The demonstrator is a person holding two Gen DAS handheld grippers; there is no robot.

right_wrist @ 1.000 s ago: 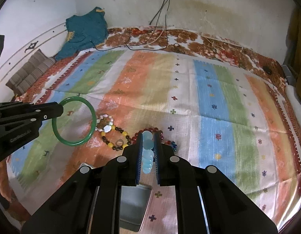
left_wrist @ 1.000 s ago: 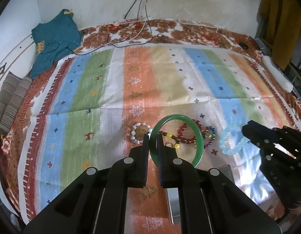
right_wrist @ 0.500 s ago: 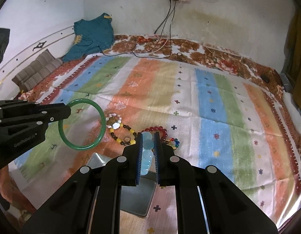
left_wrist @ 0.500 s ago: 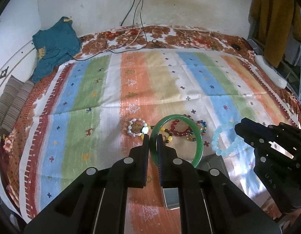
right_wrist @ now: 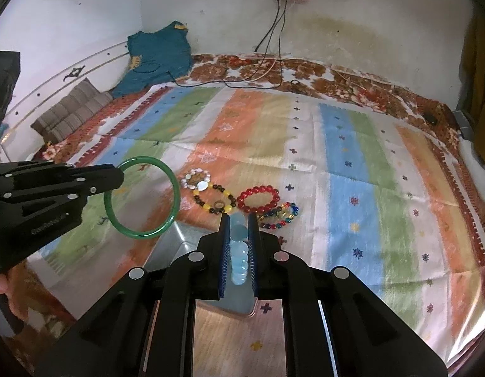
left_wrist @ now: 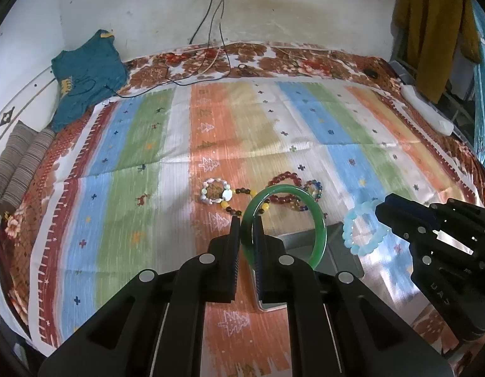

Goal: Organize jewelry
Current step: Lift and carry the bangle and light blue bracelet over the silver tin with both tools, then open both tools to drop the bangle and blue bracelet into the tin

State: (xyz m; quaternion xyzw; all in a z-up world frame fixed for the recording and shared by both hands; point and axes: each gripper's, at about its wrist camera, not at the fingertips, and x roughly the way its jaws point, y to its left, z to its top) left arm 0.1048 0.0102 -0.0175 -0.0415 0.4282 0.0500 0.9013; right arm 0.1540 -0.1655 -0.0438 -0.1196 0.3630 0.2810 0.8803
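My left gripper is shut on a green bangle and holds it in the air above a grey metal tray; the bangle also shows in the right wrist view. My right gripper is shut on a light blue bead bracelet, also held above the tray; this bracelet shows in the left wrist view. On the striped cloth lie a shell bracelet, a yellow and brown bead bracelet, a red bead bracelet and a multicolour bead bracelet.
The striped cloth covers a bed against a white wall. A teal shirt and a striped cushion lie at the far left. Cables run down from a wall socket. A white power strip lies at the right edge.
Both grippers have lifted and drawn back toward the near edge with their bracelets. The tray under them shows more. The bracelets on the cloth have not moved.
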